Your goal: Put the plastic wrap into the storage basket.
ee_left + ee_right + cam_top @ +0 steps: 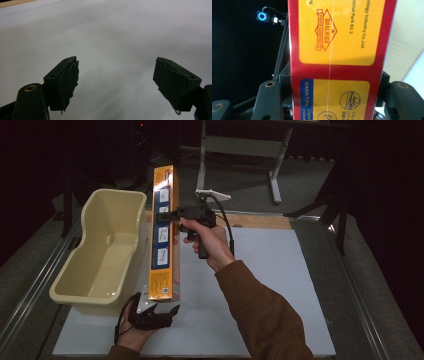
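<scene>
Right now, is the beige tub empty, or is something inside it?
Empty as far as visible: the high view shows the beige tub's bare floor and walls. The long orange box, held by the right gripper, hangs beside it.

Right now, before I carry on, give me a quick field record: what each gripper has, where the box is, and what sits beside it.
right gripper: shut on the long orange box, fingers clamped across its narrow sides
long orange box: held lengthwise along the tub's right edge; whether it touches the tub cannot be told
left gripper: open, nothing between its fingers, low over the white board near the box's near end
cream plastic tub: left of the box, looks empty
white board: covers the table
</scene>
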Demonstrator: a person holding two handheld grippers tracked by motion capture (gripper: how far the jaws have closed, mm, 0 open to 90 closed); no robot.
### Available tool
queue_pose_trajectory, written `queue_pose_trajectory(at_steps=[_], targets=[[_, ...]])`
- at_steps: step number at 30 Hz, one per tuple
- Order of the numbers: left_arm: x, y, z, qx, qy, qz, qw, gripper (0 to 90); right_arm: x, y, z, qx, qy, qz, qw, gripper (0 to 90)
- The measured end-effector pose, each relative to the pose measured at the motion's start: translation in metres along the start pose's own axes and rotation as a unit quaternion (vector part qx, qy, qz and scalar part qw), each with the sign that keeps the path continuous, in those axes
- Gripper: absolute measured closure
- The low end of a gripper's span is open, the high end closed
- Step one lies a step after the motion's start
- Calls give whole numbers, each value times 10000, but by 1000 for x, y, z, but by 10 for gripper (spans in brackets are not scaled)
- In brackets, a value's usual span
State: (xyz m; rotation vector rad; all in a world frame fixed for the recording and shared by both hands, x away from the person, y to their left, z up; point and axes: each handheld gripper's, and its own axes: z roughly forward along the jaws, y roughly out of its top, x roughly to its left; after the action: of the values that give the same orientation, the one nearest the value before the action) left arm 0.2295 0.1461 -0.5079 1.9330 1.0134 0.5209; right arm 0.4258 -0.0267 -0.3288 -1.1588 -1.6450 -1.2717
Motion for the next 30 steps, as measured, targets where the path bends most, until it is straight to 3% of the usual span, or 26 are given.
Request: queue_pose_trajectory(at_steps=[8,21,30], targets=[[0,1,-4,-70,-49,-6,10000,204,3,11,25,-188,-60,115,9997,401],[-4,0,-6,-128,-157,37,9998,204,-5,27,58,-388,-243,289,9985,401],[-5,0,-9,-254,-174,-63,9995,203,-9,30,83,-449,-425,378,9974,399]])
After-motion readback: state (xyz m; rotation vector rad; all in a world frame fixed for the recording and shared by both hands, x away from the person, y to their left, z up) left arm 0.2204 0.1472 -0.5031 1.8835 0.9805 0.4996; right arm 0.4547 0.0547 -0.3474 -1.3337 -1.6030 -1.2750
